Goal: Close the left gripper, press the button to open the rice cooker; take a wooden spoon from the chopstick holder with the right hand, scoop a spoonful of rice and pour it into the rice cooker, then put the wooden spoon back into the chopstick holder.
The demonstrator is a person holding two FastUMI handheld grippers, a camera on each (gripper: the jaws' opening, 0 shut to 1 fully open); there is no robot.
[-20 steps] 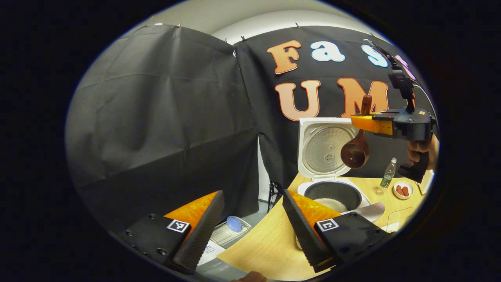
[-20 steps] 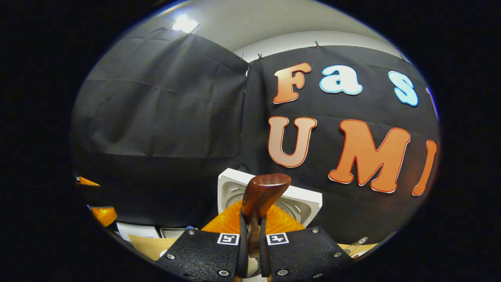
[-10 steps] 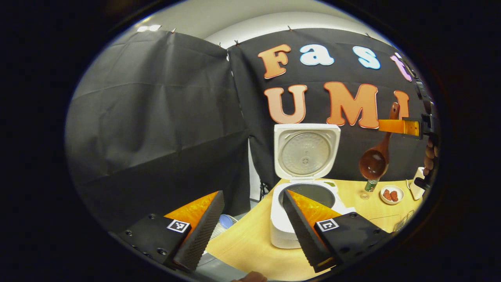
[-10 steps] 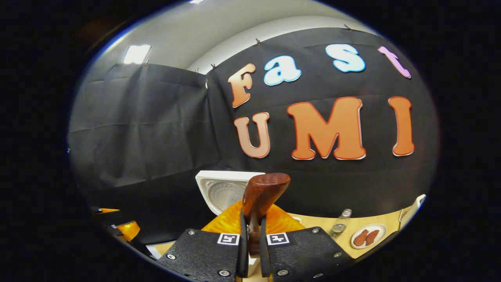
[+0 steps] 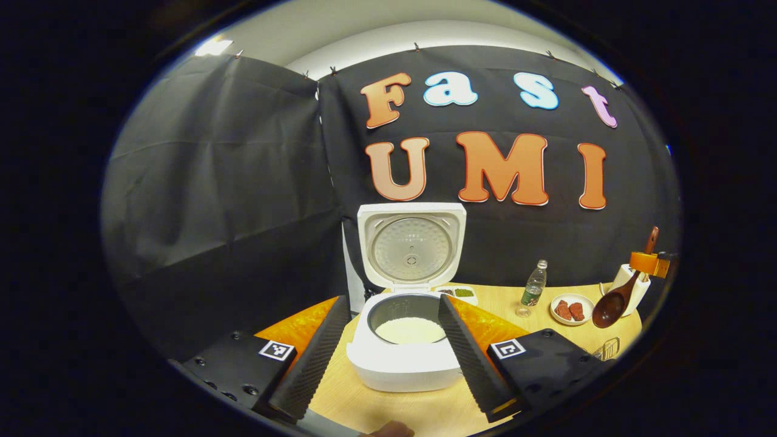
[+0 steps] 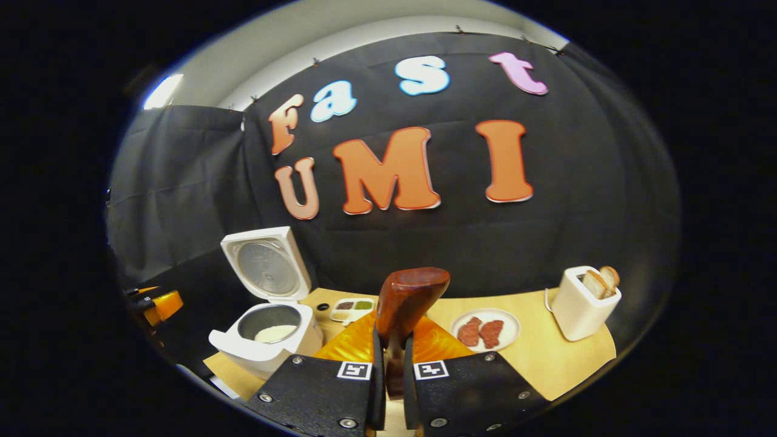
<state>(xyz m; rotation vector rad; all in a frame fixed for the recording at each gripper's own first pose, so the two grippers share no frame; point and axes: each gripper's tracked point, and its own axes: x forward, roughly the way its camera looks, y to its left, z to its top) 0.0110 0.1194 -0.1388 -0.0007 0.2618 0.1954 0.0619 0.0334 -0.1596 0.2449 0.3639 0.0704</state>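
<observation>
Wood clamped between black pads sits nearest in the right gripper view: the right gripper (image 6: 388, 376) is clenched on the handle of the wooden spoon (image 6: 405, 303), with the rounded brown handle end standing up above the fingers. From the left gripper view the spoon hangs bowl-down at the far right, close beside a white upright piece on the tabletop (image 5: 425, 406) that may be the chopstick holder, though it is too small to be sure. The spoon should handle as light and stiff; its polished surface looks somewhat slippery, so a hold on the handle well above the bowl, as now, seems the sound one, leaving the bowl free to go in first.

The left gripper (image 5: 391, 355) is released, its fingers spread wide with nothing between them, framing the rice cooker (image 5: 403, 364). The cooker's lid stands upright and white rice (image 5: 411, 331) lies in the pot, so the pouring looks done and the return of the spoon is the step in hand.

Farther back stand a bottle (image 5: 533, 285), a plate with red pieces (image 6: 485, 329) and a toaster (image 6: 580, 303) holding bread.
</observation>
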